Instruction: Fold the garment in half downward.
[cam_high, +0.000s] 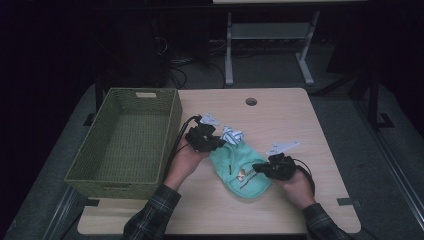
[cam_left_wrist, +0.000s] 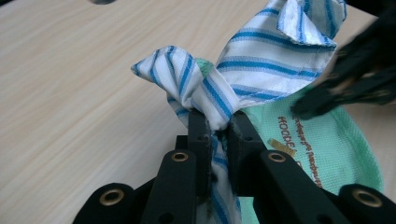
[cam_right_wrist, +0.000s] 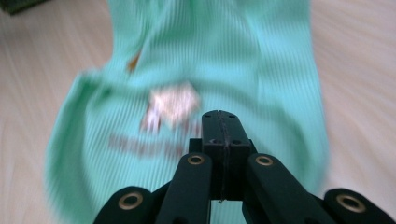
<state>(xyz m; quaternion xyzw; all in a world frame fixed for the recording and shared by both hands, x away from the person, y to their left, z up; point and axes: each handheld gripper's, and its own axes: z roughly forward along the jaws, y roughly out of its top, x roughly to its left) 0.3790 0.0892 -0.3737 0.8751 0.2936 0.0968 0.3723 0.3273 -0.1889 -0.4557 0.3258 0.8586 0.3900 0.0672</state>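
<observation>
Left gripper (cam_left_wrist: 217, 126) is pinching the striped cloth (cam_left_wrist: 261, 60) just right of the basket (cam_high: 125, 140) while the right gripper (cam_right_wrist: 221, 122), jaws together and empty, is pressing on the green cloth (cam_right_wrist: 187, 70); nothing is in the basket.

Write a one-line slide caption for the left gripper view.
Left gripper pinching the blue-striped white cloth above the wooden table, mint-green cloth alongside.
</observation>
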